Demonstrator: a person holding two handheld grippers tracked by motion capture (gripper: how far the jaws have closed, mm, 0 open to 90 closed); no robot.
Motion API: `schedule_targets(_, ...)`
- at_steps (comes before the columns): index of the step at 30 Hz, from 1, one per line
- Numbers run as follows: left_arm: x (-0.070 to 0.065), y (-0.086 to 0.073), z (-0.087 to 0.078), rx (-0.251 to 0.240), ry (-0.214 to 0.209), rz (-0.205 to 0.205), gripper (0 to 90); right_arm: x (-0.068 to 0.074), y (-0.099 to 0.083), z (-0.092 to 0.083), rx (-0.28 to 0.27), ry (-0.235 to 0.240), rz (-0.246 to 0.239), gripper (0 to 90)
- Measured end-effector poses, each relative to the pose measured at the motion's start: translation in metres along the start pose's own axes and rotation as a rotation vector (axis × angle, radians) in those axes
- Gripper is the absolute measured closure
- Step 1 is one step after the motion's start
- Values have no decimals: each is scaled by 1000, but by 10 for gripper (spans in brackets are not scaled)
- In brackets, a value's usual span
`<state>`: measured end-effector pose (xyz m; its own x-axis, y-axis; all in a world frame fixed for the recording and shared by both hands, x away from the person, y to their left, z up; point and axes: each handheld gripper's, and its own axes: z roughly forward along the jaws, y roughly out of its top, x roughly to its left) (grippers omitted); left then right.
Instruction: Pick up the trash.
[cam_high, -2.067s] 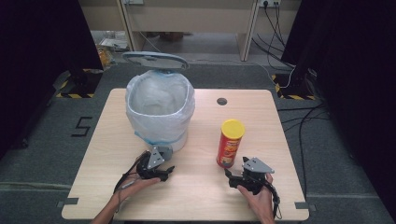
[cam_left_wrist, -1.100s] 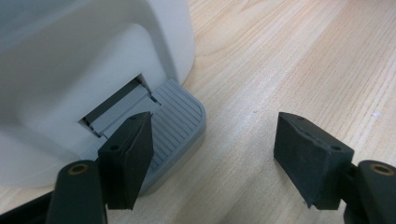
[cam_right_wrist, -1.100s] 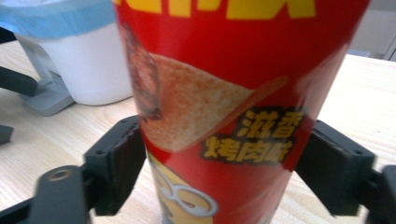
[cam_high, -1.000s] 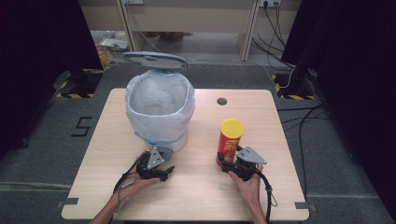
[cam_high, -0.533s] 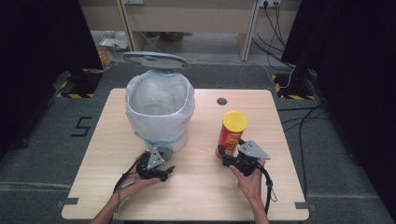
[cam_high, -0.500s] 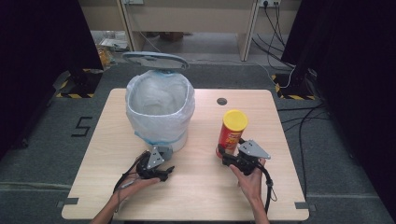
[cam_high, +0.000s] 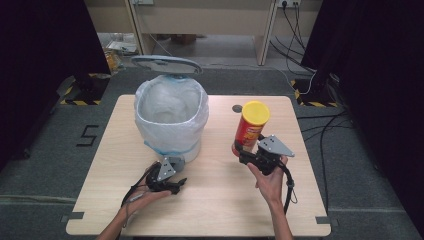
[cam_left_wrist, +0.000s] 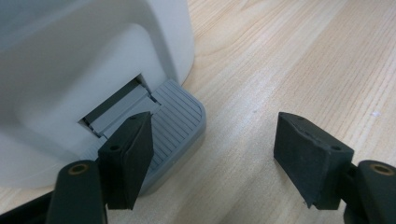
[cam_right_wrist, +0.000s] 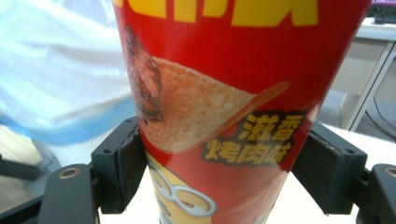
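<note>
We take the white pedal bin (cam_high: 171, 120) as our landmark; it stands toward the far left of the wooden counter (cam_high: 215, 210), lined with a pale bag, its grey lid (cam_high: 166, 65) tipped open behind it.

Right of the bin, the red chip can (cam_high: 249, 129) with the yellow lid is now pinched low on its body by the right gripper (cam_high: 248, 156). In the right gripper view the 2 black fingers (cam_right_wrist: 122, 163) press against either side of the can (cam_right_wrist: 219, 112), with the bin's bag blurred behind it on the left.

Compared with 2.1 s ago, the change is all on this side. Then the can stood upright on the counter and the right gripper sat nearer the front edge, apart from it. At 1.0 s ago the gripper had reached the can's base. Now the can leans slightly and appears raised off the counter, sitting a little farther from the front edge and closer to the bin's level.

The left gripper (cam_high: 172, 182) has not moved across the frames: it rests on the counter just in front of the bin. In the left gripper view its fingers (cam_left_wrist: 128, 156) are spread wide, holding nothing, with the bin's ribbed grey foot pedal (cam_left_wrist: 175, 123) just beyond the one finger.
</note>
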<state>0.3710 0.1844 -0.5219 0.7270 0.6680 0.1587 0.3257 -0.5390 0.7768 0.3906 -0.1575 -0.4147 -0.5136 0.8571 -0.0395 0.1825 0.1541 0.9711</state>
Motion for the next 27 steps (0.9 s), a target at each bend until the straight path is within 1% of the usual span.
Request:
schedule_targets(2, 0, 0, 0, 0, -1, 0, 279, 0, 9, 2, 5, -2, -8, 241)
schedule_targets(3, 0, 0, 0, 0, -3, 0, 279, 1, 18, 4, -1, 2, -13, 241)
schedule_targets(4, 0, 0, 0, 1, -4, 1, 279, 1, 18, 4, -1, 2, -13, 241)
schedule_targets(7, 1, 0, 0, 0, -3, 5, 279, 2, 31, 7, -11, 7, -29, 241)
schedule_targets(9, 0, 0, 0, -2, -3, 2, 280, 4, 40, 9, -12, 11, -24, 241)
schedule_targets(10, 0, 0, 0, -2, -3, 3, 280, 6, 47, 11, -16, 14, -31, 241)
schedule_targets(11, 0, 0, 0, -2, -3, 3, 280, 6, 47, 11, -16, 14, -31, 241)
schedule_targets(12, 0, 0, 0, -2, -3, 3, 279, 5, 51, 12, -18, 13, -41, 241)
schedule_targets(14, 1, 0, 0, -2, -4, 3, 279, 7, 58, 14, -14, 20, -32, 241)
schedule_targets(16, 1, 0, 0, -2, -4, 3, 279, 8, 64, 17, -18, 22, -40, 241)
schedule_targets(18, 1, 0, 0, -2, -4, 3, 280, 8, 71, 19, -18, 25, -39, 241)
schedule_targets(19, 1, 0, 0, -2, -3, 4, 279, 9, 74, 20, -15, 28, -29, 241)
schedule_targets(20, 1, 0, 0, 0, -4, 6, 280, 9, 77, 21, -19, 27, -39, 240)
schedule_targets(24, 1, 0, 0, -5, 2, 6, 279, 10, 89, 24, -29, 31, -36, 241)
schedule_targets(27, 0, 0, 0, -6, -2, 2, 279, 12, 96, 25, -45, 34, -36, 241)
